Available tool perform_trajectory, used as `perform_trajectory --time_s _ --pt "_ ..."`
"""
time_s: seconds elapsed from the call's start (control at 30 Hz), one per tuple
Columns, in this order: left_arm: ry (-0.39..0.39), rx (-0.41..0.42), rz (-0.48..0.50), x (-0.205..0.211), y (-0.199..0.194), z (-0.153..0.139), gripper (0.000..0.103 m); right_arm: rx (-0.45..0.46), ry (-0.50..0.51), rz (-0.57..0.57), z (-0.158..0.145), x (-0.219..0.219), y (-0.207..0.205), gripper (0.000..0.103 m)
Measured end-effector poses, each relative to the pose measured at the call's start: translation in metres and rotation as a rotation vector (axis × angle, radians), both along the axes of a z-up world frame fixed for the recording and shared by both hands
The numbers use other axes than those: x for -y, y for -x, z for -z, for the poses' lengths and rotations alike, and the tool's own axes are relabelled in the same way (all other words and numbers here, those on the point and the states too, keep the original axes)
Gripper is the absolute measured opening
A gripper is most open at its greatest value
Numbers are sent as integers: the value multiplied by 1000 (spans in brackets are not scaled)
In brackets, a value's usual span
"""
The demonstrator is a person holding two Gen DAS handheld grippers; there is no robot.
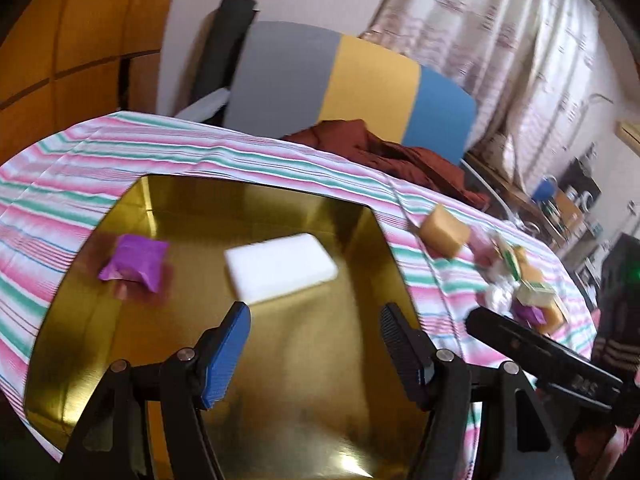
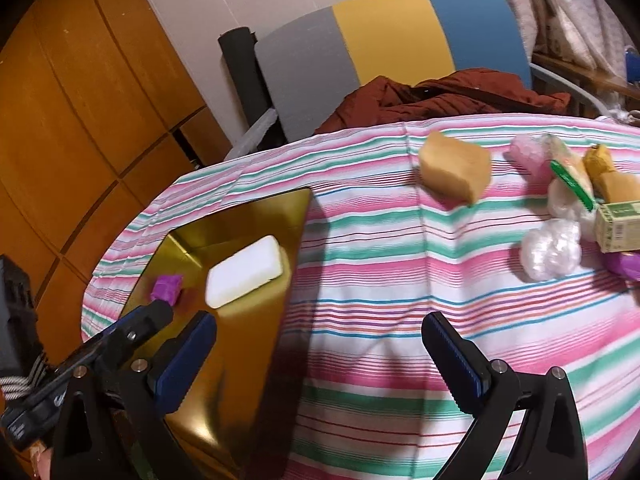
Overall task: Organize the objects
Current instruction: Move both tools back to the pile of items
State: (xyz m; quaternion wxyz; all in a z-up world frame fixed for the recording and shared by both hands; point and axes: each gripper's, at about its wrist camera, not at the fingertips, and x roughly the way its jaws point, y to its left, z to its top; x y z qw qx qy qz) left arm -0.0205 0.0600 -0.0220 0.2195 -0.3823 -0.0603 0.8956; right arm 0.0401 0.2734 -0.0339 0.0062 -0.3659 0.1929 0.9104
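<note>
The left wrist view looks straight down into the gold tray (image 1: 192, 360), where a purple packet (image 1: 134, 263) and a white bar (image 1: 280, 267) lie apart on its floor. The left gripper (image 1: 316, 356) hangs spread and empty above the tray, the white bar just ahead of its fingertips. The right wrist view shows more of the striped surface (image 2: 380, 280): a tan sponge (image 2: 454, 172), a clear wrapped bundle (image 2: 552, 250) and a green-printed box (image 2: 620, 222) lie well right of the tray (image 2: 236, 344). The right gripper (image 2: 320, 344) is spread wide, empty, over the tray's right edge.
</note>
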Motion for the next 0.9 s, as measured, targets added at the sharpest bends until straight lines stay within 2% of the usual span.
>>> perform_trajectory --time_s 0.33,0.9 --pt "39 -41 143 -47 -35 -6 68 19 13 79 14 -45 -25 103" --pt "67 0 320 -111 -69 2 68 96 2 203 42 -123 -57 103"
